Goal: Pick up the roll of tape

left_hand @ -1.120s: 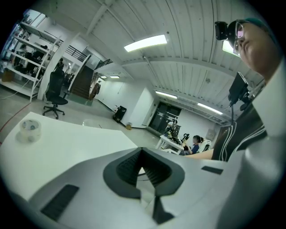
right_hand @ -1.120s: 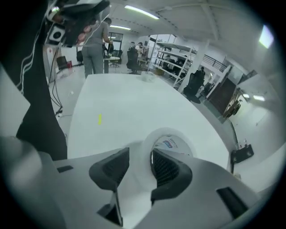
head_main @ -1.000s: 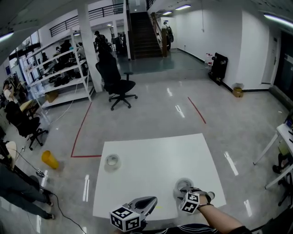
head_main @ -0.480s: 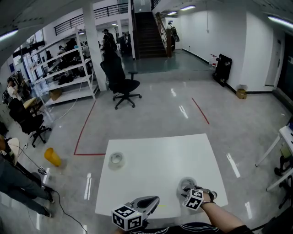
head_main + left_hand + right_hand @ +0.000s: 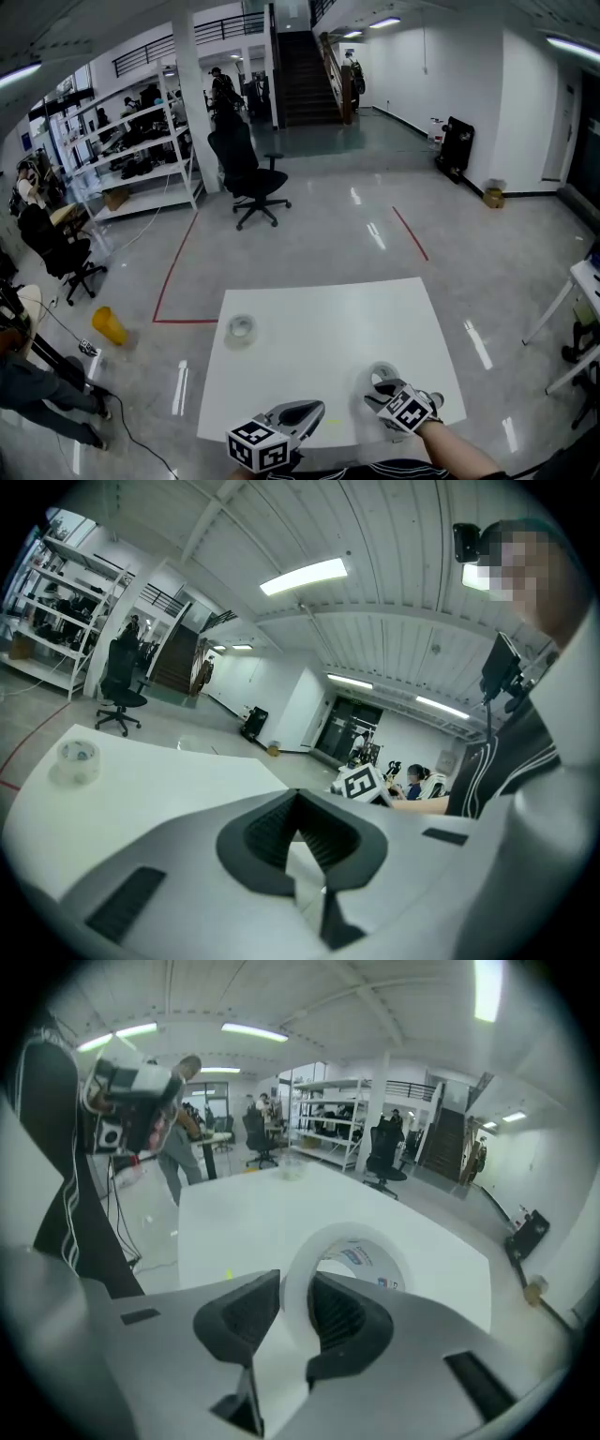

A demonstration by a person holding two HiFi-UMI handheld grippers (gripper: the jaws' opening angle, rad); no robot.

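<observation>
Roll of tape (image 5: 373, 1249): white, standing on edge and tilted, at the near right corner of the worktop (image 5: 319, 323). One side of its ring sits between the jaws of the right hand-held gripper (image 5: 295, 1284). Printed labels show on its inner face. Whether its lower edge is clear of the surface cannot be told.

Right hand-held gripper (image 5: 382, 396): angled downward over that corner, with a forearm behind it. The jaws are closing, with both pads pinching the wall of the roll, one inside the ring and one outside.

Left hand-held gripper (image 5: 302, 412): low at the near edge of the worktop, left of the right one and well apart from the roll. Jaw tips pressed together, nothing between them (image 5: 298, 799).

Worktop: white, square, otherwise bare apart from a second roll (image 5: 241, 327), clear in colour, lying flat near the far left corner (image 5: 78, 758).

Surroundings: glossy grey floor (image 5: 375, 216) with a red line (image 5: 173, 272) marked on it. A yellow object (image 5: 110, 325) lies left of the worktop. A black office chair (image 5: 248, 173) stands further off, beside white shelving (image 5: 141, 150).
</observation>
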